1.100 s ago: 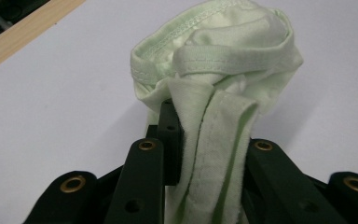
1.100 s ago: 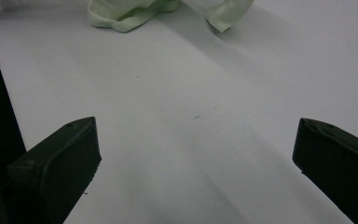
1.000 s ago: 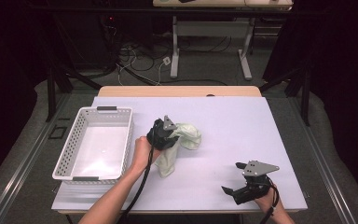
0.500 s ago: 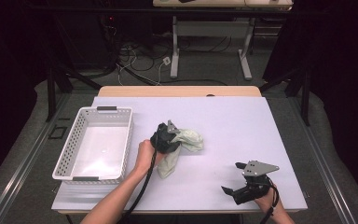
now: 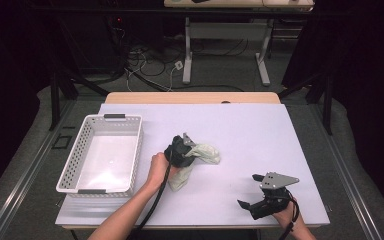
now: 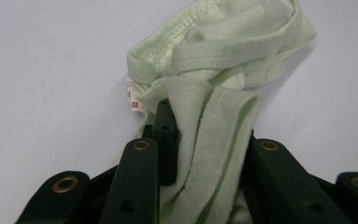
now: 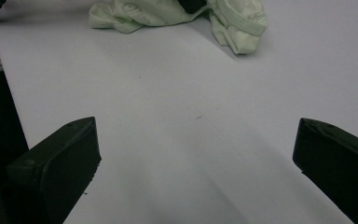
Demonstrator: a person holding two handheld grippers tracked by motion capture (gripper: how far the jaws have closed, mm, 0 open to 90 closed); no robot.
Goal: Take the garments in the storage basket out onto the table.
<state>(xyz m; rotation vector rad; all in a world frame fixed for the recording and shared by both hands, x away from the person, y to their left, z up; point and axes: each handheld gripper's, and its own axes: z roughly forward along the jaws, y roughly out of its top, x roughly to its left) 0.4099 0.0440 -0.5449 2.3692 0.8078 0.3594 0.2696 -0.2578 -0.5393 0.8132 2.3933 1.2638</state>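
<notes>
High view: left gripper (image 5: pixel 184 150) down over the pale green garment (image 5: pixel 200 156) near the middle of the worktop (image 5: pixel 260 135), white basket (image 5: pixel 101 152) standing empty just to its left. Right gripper (image 5: pixel 265 199) parked near the front right corner, well apart from the cloth. Looked like the pick-up step, garment crumpled on the surface and not yet lifted.

Left gripper view: fingers (image 6: pixel 142 182) clamped on a fold of the garment (image 6: pixel 214 116), cloth bunched and squeezed between them, though just easing open a touch with the fabric there between. Seam and small label visible beyond the tips, the rest of the garment lying on the worktop. Hard to tell from here how much of the cloth was really caught, possibly only one layer.

Right gripper view: fingers (image 7: pixel 56 168) spread wide apart with nothing between, bare worktop ahead, garment (image 7: pixel 177 16) far off at the top edge.

Next move, by this reading: a firm pinch kept on the fold, then a lift high enough to clear the basket's rim before swinging left over it.
</notes>
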